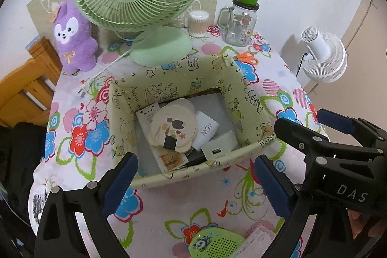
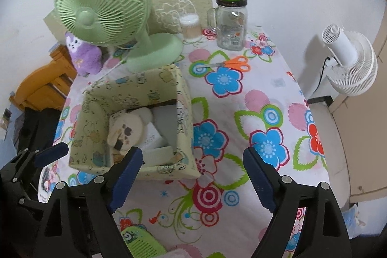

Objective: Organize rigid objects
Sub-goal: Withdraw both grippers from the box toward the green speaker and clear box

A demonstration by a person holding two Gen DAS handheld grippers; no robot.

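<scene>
**Both grippers standing wide and empty above the table**

Blue pads [image 1: 121, 183] of my left gripper [image 1: 193, 185] are standing wide apart with nothing between them, hanging over the near wall of the patterned box [image 1: 244, 79]. My right gripper [image 2: 191, 178] is likewise gaping empty over the floral tablecloth [image 2: 266, 113], just right of the box. Inside the box, a round beige piece [image 1: 173, 127] is lying on white chargers [image 1: 209, 129]. Orange scissors [image 2: 232, 63] are lying beyond the box, near the glass jar [image 2: 231, 25].
</scene>
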